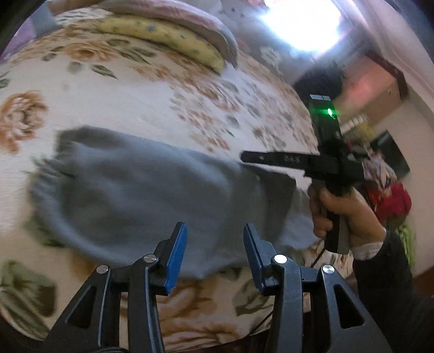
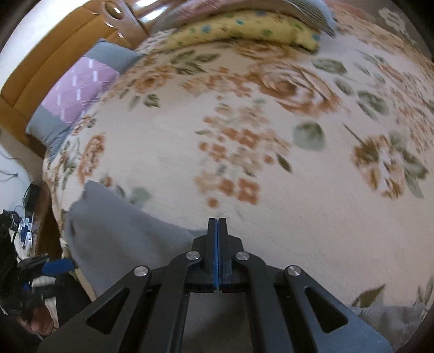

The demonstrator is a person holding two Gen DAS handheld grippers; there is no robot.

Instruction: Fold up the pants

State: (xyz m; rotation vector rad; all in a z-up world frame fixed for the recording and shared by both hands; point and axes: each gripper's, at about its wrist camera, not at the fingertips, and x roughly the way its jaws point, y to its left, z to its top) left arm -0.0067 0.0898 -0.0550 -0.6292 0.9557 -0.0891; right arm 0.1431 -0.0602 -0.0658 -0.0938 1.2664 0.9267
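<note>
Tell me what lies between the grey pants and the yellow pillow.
In the left wrist view, only bare floral bedspread lies between the grey pants and the yellow pillow.

Bed: cream cover printed with orange roses and green leaves, filling most of both views.
Headboard: tan padded panels in a wooden frame, at the bed's far end.
Pillow: lilac quilted centre with grey borders, against the headboard.
Folded bedding: yellow floral layer under a pink one, stacked on the far side of the bed.
Window: overexposed, bright daylight.
Walls: white.
Clothing heap: red and patterned pieces beyond the bed, blurred.
</note>
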